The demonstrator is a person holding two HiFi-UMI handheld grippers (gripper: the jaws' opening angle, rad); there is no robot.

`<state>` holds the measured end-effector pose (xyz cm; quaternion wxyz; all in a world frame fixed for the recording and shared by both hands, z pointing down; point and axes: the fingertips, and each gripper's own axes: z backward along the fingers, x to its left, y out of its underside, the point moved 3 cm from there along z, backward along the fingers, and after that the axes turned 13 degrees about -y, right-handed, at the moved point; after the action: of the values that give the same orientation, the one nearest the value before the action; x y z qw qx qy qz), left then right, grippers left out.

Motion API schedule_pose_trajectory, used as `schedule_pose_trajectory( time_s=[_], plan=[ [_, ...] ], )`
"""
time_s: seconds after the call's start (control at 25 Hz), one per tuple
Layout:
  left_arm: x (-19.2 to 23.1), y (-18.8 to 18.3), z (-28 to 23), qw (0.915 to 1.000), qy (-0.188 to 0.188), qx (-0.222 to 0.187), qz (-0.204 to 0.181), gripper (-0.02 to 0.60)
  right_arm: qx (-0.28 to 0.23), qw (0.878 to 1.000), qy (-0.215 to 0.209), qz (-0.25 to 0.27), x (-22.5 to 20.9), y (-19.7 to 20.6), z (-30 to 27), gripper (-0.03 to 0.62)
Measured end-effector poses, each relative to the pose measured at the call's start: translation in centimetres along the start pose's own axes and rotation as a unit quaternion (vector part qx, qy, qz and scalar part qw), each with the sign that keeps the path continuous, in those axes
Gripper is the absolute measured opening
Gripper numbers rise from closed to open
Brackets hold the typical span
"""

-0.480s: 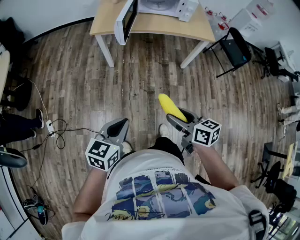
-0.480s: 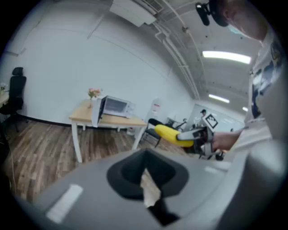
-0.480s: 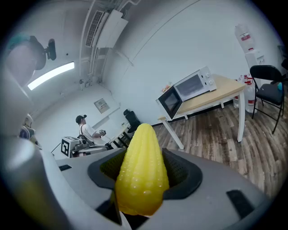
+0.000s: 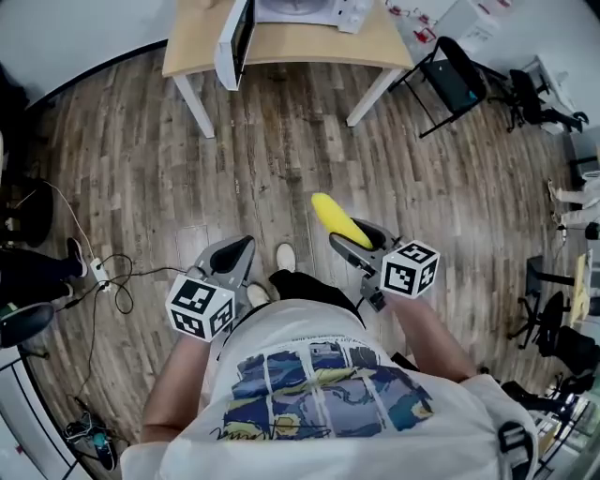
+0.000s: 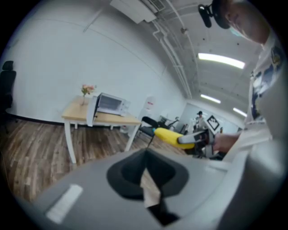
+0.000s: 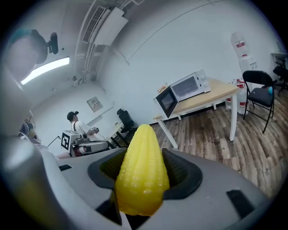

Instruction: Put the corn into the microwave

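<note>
My right gripper [image 4: 354, 236] is shut on a yellow corn cob [image 4: 339, 221], which sticks out forward past the jaws; the corn [image 6: 143, 168] fills the middle of the right gripper view. My left gripper [image 4: 230, 258] is shut with nothing in it, its jaws meeting in the left gripper view [image 5: 146, 177]. The white microwave [image 4: 300, 9] stands on a wooden table [image 4: 281, 42] far ahead, its door [image 4: 234, 42] swung open. In the right gripper view the microwave [image 6: 184, 90] shows its open door toward me. The left gripper view shows the microwave [image 5: 108, 104] and the corn [image 5: 173, 137] off to the right.
Wooden plank floor lies between me and the table. A black folding chair [image 4: 450, 84] stands right of the table. Cables and a power strip [image 4: 98, 272] lie on the floor at left. More chairs stand at the far right [image 4: 534, 94]. Another person [image 6: 76, 123] sits in the background.
The table and microwave have slid toward the top edge of the head view and a little left. Both grippers keep their hold and pose.
</note>
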<state>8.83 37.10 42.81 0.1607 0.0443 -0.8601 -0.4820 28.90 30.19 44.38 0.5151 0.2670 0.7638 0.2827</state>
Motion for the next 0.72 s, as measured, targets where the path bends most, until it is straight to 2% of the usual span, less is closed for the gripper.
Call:
schedule_pose_trajectory(
  time_s=[0.28, 0.52, 0.72],
  plan=[
    [-0.3, -5.7, -4.3, 0.9991, 0.010, -0.003, -0.041, 0.009, 0.002, 0.999, 0.010, 0.033, -4.2, -4.7, -1.9, 0.247],
    [2.6, -9.6, -7.6, 0.9990, -0.005, -0.016, -0.040, 0.009, 0.011, 0.998, 0.022, 0.062, -8.1, -8.3, -4.7, 0.247],
    [6.2, -12.2, -10.1, 0.9984, 0.011, -0.017, -0.053, 0.009, 0.013, 0.995, 0.049, 0.086, -10.9, -12.2, -7.7, 0.247]
  ],
)
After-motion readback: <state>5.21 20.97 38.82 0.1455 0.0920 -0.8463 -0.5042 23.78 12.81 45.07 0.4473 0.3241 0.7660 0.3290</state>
